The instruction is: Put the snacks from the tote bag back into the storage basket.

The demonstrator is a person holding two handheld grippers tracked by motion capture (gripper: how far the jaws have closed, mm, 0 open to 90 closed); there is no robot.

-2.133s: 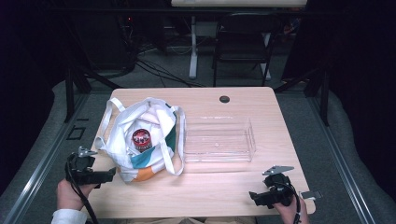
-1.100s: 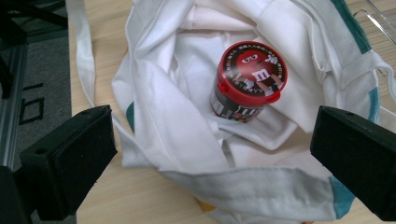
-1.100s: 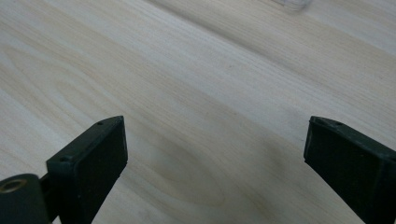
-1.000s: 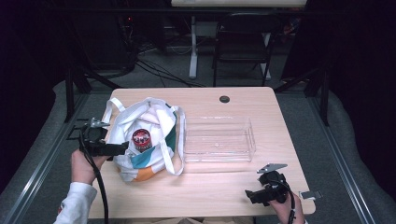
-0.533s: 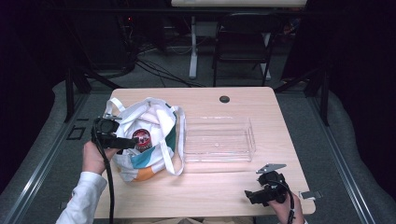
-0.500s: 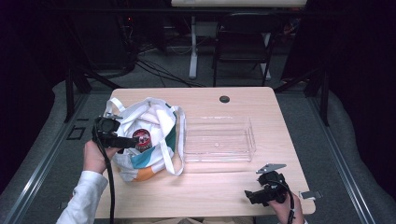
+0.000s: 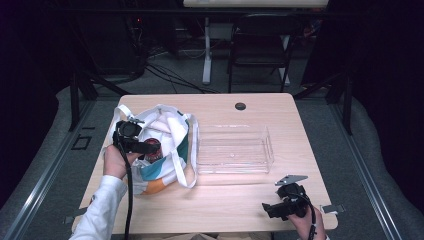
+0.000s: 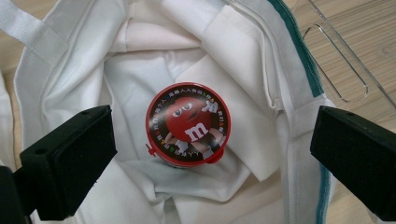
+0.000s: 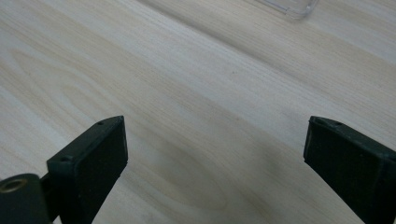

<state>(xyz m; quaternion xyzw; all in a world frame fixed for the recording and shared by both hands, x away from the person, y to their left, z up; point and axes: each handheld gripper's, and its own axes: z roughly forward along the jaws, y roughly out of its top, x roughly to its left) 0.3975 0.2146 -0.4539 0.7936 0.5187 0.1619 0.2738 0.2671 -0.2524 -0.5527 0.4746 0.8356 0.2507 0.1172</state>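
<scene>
Dark floor and cables surround my light wooden table (image 7: 220, 200). On its left side sits a white tote bag (image 7: 167, 150) with teal trim, mouth open. My left gripper (image 8: 210, 154) hovers over that opening with its jaws spread wide, and between them I see a round red-lidded candy tub (image 8: 188, 124) lying inside the bag, untouched. Just beside the bag is a clear plastic tray (image 7: 234, 149). My right gripper (image 7: 272, 209) rests near the table's front right corner, jaws wide apart over bare wood.
</scene>
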